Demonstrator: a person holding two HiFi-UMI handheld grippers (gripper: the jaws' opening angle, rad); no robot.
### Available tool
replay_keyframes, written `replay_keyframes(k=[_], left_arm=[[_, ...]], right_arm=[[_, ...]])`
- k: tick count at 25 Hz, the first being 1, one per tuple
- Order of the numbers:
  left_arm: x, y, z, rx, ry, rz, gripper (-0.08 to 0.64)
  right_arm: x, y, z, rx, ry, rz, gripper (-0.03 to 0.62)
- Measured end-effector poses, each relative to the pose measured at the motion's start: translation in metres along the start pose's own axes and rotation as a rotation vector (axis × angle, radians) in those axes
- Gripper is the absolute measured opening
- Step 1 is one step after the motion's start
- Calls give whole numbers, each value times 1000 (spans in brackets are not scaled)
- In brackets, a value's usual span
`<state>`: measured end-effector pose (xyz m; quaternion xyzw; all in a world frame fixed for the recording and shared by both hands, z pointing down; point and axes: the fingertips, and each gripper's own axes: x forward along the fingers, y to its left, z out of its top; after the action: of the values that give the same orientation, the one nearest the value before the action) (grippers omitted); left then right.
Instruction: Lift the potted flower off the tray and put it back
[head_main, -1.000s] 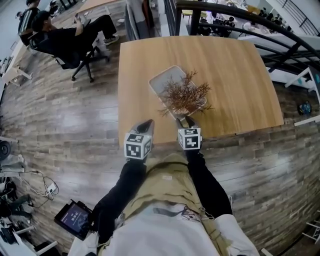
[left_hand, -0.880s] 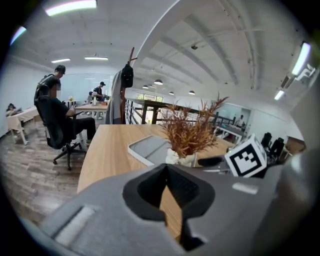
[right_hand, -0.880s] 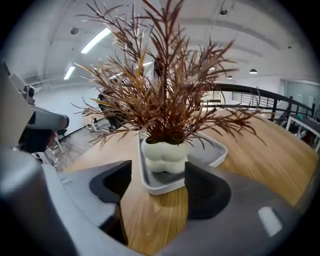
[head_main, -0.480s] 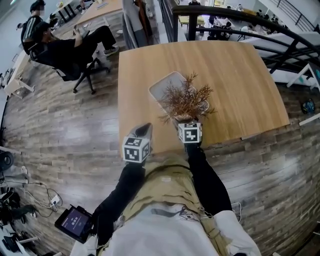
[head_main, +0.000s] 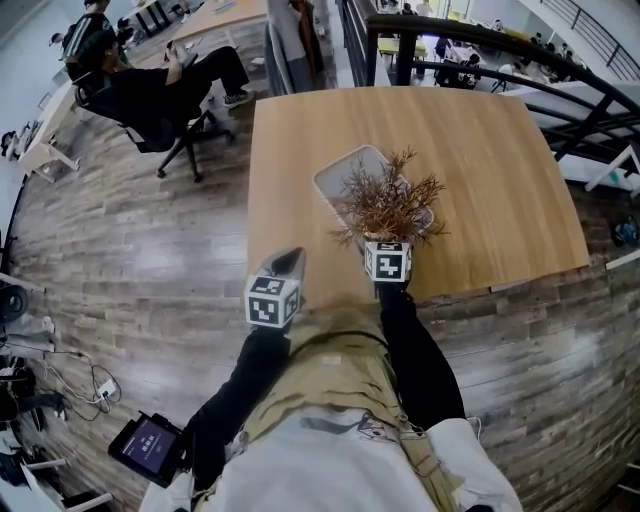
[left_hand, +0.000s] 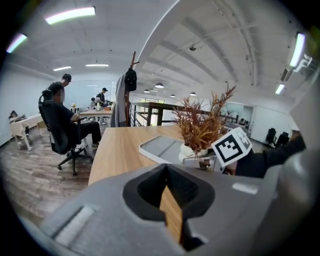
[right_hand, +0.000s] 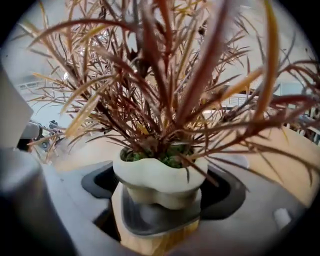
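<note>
A person's right gripper (head_main: 384, 244) flanks the potted flower (head_main: 388, 205) at the centre of the head view, its jaws spread wide to either side of the small white pot after just opening, the pads clear of the pot's sides. The plant, a spray of dry rust-brown stems, stands upright on the near right end of a grey tray (head_main: 345, 172) that lies on a wooden table (head_main: 480, 170), close to the table's lower edge. At lower left of centre, the left gripper (head_main: 288, 266) hovers beside the table's near corner, well apart from the tray, its jaws drawn together with nothing between them. In the upper left, a seated person (head_main: 150, 85) leans back in an office chair (head_main: 175, 140) on the plank floor.
</note>
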<state>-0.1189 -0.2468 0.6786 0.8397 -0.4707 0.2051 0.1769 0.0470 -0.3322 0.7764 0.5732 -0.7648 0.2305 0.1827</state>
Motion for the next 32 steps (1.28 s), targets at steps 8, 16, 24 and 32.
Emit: replay_keyframes(k=[8,16,24,32], left_arm=[[-6,-5,-9,-4,8,-1,2],[-25,-11,7,-20,7,1,2],[-76,-22,103,14,-48,-7,2],[-121,-22,214,64,-189,28,2]], right_arm=[[-10,-1,-9,-5,10,-23,486],[-44,12,16,-18,2,-5,486],[-125,43,116,-6,27,35,486],[-191,71,239,-32,-58,92,488]])
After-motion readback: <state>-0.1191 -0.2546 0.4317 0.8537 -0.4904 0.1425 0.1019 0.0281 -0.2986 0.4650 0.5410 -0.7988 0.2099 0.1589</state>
